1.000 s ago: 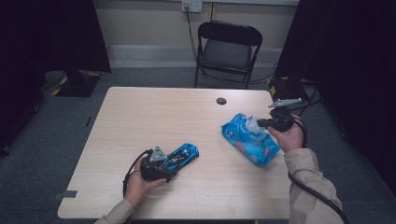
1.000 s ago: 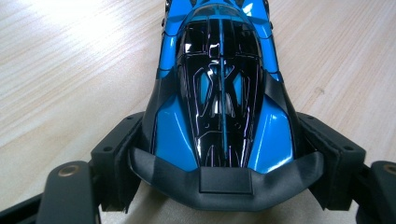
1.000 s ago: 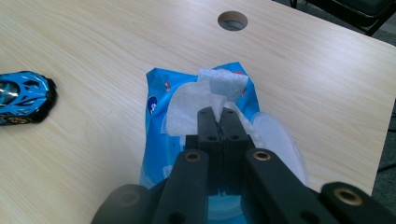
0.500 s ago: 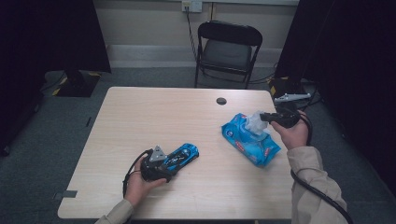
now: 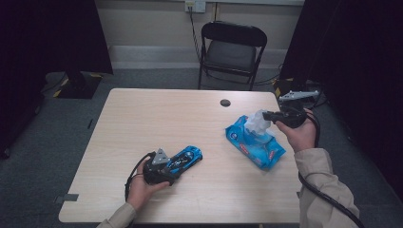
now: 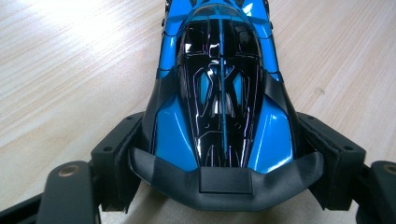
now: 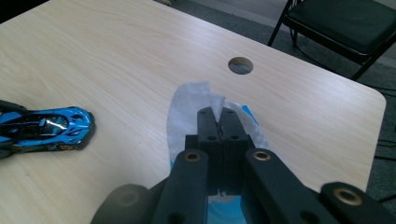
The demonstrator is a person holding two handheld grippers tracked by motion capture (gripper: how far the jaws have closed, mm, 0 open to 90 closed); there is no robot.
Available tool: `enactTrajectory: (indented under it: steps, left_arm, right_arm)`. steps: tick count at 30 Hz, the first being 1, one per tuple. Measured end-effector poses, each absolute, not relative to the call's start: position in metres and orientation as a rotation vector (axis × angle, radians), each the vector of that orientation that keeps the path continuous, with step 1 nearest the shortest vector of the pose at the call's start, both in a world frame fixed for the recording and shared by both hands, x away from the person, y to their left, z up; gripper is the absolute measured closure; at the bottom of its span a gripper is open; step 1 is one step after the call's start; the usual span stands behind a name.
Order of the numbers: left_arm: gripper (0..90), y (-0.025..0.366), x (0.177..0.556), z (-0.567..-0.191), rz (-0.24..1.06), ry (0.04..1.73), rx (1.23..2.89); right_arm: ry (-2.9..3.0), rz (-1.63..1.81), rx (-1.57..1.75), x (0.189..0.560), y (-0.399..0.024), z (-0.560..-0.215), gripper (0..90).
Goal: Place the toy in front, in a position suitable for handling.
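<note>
While a white wipe [image 7: 189, 109] is pinched between the clenched jaws of the right gripper [image 7: 217, 116] above the blue wipe pack [image 5: 255, 141], a blue toy car [image 6: 219, 88] is clamped by the left gripper [image 5: 164, 170] on the table [image 5: 157, 114].

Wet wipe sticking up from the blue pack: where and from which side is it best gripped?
Probably at the wipe's free top edge, coming level from the pack's right side. The sheet stands up thin above the pack, and the right gripper already pinches it there.
</note>
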State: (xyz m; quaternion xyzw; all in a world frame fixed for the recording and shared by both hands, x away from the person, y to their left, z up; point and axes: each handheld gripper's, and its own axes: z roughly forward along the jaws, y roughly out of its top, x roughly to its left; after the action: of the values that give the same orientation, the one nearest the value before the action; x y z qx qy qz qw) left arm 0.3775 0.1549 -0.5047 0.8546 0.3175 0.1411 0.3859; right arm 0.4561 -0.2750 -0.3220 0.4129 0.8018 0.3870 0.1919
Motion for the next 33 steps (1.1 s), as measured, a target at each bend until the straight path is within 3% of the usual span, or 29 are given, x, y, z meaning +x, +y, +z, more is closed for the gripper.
enactTrajectory:
  steps: [14, 33]
  left_arm:
    - [23.6, 0.155, 0.377, -0.505, 0.348, 0.810, 2.177]
    - [23.6, 0.155, 0.378, -0.505, 0.350, 0.807, 2.181]
  right_arm:
    - [2.370, 1.180, 0.986, 0.436, -0.234, -0.323, 89.6]
    - [2.591, 1.133, 0.947, 0.415, -0.190, -0.426, 87.1]
